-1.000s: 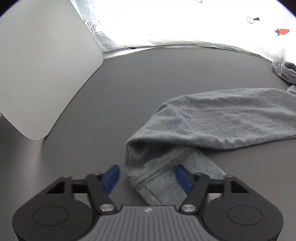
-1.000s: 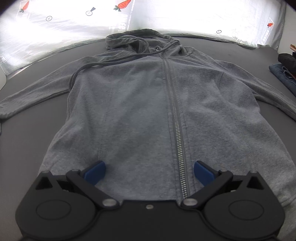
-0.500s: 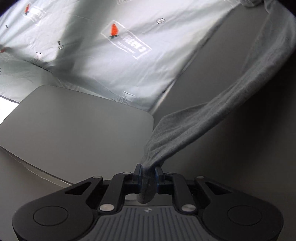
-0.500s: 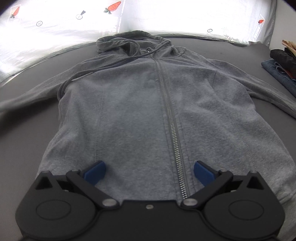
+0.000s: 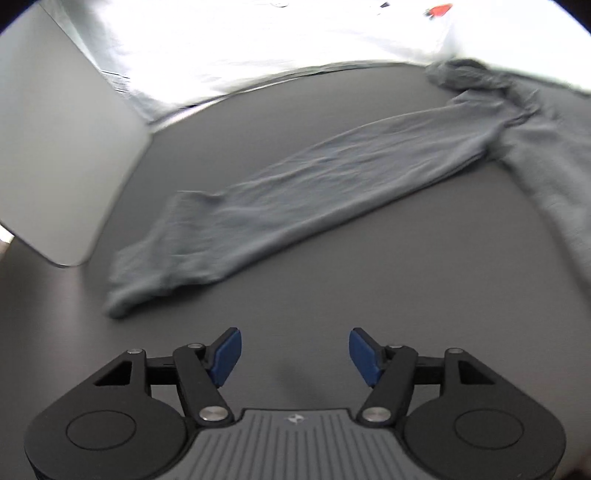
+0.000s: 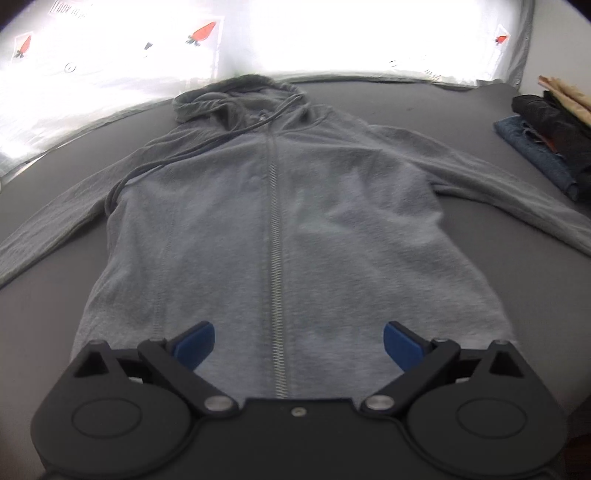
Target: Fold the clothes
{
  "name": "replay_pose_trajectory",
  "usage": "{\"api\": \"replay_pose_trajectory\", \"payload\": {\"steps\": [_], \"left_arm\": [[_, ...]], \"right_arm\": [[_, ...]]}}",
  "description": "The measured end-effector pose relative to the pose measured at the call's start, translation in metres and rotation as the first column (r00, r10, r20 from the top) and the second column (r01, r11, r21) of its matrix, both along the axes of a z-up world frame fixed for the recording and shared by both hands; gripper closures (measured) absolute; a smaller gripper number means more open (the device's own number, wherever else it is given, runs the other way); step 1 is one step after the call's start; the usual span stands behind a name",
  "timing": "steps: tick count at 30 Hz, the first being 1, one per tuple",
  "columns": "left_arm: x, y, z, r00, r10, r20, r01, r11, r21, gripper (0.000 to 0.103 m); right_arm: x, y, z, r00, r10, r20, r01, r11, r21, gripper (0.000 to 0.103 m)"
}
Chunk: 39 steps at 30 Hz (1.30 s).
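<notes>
1. My left gripper [image 5: 294,352] hangs over bare dark grey bench [image 5: 332,295]; its jaws are opening, with nothing between the blue pads [image 5: 225,352].
2. Just beyond that gripper, the hoodie's sleeve [image 5: 314,192] lies stretched flat on the bench, its cuff at the near left and the rest running up and away to the far right, where it joins the body.
3. A pale grey board [image 5: 62,147] stands at the left, near the cuff but not touching it as far as I can tell.
4. My right gripper [image 6: 297,345] hovers over the near hem of the grey hoodie [image 6: 332,229]; its jaws stand wide apart and clamp nothing.
5. In the right wrist view the hoodie lies face up and spread out on the bench, hood [image 6: 225,99] at the far end, zipper [image 6: 275,258] closed and running straight towards me down the middle.
6. A drawstring [image 6: 162,162] trails from the hood across the left chest.
7. Both sleeves reach outward, one to the left and one to the right.
8. At the far right a stack of folded dark clothes [image 6: 546,140] sits on the bench, apart from the right sleeve.
9. Behind the bench a bright white sheet with small carrot prints [image 6: 201,33] fills the far side.
</notes>
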State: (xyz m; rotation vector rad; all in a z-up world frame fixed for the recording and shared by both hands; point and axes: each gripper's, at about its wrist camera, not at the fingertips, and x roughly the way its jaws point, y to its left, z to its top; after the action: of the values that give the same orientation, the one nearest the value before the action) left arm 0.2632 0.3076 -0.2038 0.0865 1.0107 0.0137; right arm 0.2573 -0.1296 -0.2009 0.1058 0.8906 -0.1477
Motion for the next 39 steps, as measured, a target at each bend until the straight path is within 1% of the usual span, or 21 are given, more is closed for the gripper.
{"api": "replay_pose_trajectory", "payload": {"steps": [2, 3, 5, 7, 10, 11, 12, 13, 15, 17, 20, 24, 27, 29, 31, 33, 34, 35, 36, 37, 39], "left_arm": [[0.0, -0.031, 0.003, 0.995, -0.097, -0.016, 0.092, 0.974, -0.206, 0.032], [0.0, -0.049, 0.004, 0.988, -0.153, -0.011, 0.145, 0.955, -0.258, 0.031], [-0.005, -0.092, 0.003, 0.964, -0.265, -0.002, 0.254, 0.927, -0.276, 0.022], [-0.005, -0.128, -0.005, 0.942, -0.334, -0.023, 0.316, 0.909, -0.271, 0.02], [-0.005, -0.165, -0.02, 0.927, -0.365, -0.082, 0.32, 0.887, -0.334, 0.02], [-0.008, -0.175, -0.023, 0.929, -0.361, -0.079, 0.317, 0.889, -0.331, 0.02], [-0.01, -0.184, -0.026, 0.934, -0.35, -0.077, 0.311, 0.899, -0.307, 0.02], [-0.012, -0.193, -0.027, 0.941, -0.328, -0.077, 0.297, 0.916, -0.271, 0.023], [-0.011, -0.205, -0.027, 0.96, -0.267, -0.08, 0.246, 0.947, -0.206, 0.038], [-0.009, -0.209, -0.02, 0.97, -0.214, -0.113, 0.186, 0.958, -0.218, 0.086], [-0.015, -0.212, 0.007, 0.984, -0.146, -0.104, 0.127, 0.976, -0.177, 0.096], [-0.028, -0.221, 0.077, 0.994, -0.103, -0.021, 0.1, 0.987, -0.122, 0.097], [-0.032, -0.231, 0.098, 0.998, -0.051, -0.031, 0.05, 0.999, -0.013, 0.097], [-0.031, -0.234, 0.076, 0.996, -0.006, -0.094, 0.012, 0.998, 0.068, 0.089], [-0.03, -0.228, 0.042, 0.976, 0.088, -0.199, -0.067, 0.991, 0.113, 0.086], [-0.033, -0.216, 0.029, 0.951, 0.16, -0.263, -0.148, 0.987, 0.065, 0.086], [-0.035, -0.21, 0.025, 0.94, 0.19, -0.285, -0.187, 0.982, 0.041, 0.08], [-0.036, -0.205, 0.028, 0.938, 0.209, -0.275, -0.215, 0.977, 0.012, 0.071], [-0.035, -0.201, 0.031, 0.939, 0.225, -0.261, -0.233, 0.972, -0.003, 0.066], [-0.031, -0.198, 0.034, 0.94, 0.237, -0.247, -0.246, 0.969, -0.007, 0.058], [-0.016, -0.193, 0.037, 0.945, 0.245, -0.216, -0.251, 0.968, -0.003, 0.057]], "right_arm": [[-0.014, -0.026, 0.009, 0.999, -0.036, 0.014, 0.036, 0.999, -0.016, 0.004], [-0.022, -0.042, 0.011, 0.998, -0.054, 0.011, 0.055, 0.998, -0.025, 0.004], [-0.034, -0.074, 0.01, 0.997, -0.083, -0.001, 0.083, 0.996, -0.039, 0.004], [-0.042, -0.101, 0.002, 0.995, -0.097, -0.028, 0.096, 0.995, -0.03, 0.007], [-0.048, -0.132, -0.013, 0.993, -0.072, -0.099, 0.076, 0.996, 0.045, 0.019], [-0.05, -0.137, -0.017, 0.993, -0.044, -0.105, 0.052, 0.996, 0.072, 0.021], [-0.05, -0.141, -0.023, 0.994, -0.001, -0.114, 0.014, 0.994, 0.106, 0.03], [-0.05, -0.142, -0.027, 0.992, 0.033, -0.123, -0.017, 0.992, 0.126, 0.039], [-0.049, -0.139, -0.033, 0.987, 0.101, -0.129, -0.084, 0.988, 0.128, 0.062], [-0.05, -0.137, -0.026, 0.98, 0.17, -0.104, -0.157, 0.98, 0.121, 0.088], [-0.056, -0.152, -0.005, 0.978, 0.203, -0.046, -0.191, 0.963, 0.192, 0.099], [-0.065, -0.182, 0.032, 0.978, 0.207, 0.023, -0.202, 0.916, 0.347, 0.1], [-0.057, -0.193, 0.044, 0.973, 0.222, -0.064, -0.184, 0.913, 0.364, 0.099], [-0.045, -0.193, 0.031, 0.956, 0.245, -0.162, -0.19, 0.936, 0.297, 0.094], [-0.036, -0.189, 0.011, 0.926, 0.265, -0.268, -0.216, 0.956, 0.197, 0.084], [-0.032, -0.18, 0.005, 0.912, 0.274, -0.305, -0.277, 0.96, 0.035, 0.067], [-0.03, -0.176, 0.008, 0.907, 0.302, -0.294, -0.32, 0.947, -0.012, 0.061], [-0.028, -0.172, 0.013, 0.906, 0.327, -0.267, -0.352, 0.935, -0.048, 0.046], [-0.026, -0.167, 0.02, 0.909, 0.352, -0.224, -0.378, 0.922, -0.087, 0.038], [-0.021, -0.162, 0.026, 0.909, 0.371, -0.188, -0.396, 0.911, -0.114, 0.038], [-0.006, -0.149, 0.033, 0.908, 0.399, -0.123, -0.415, 0.897, -0.152, 0.036]]}}
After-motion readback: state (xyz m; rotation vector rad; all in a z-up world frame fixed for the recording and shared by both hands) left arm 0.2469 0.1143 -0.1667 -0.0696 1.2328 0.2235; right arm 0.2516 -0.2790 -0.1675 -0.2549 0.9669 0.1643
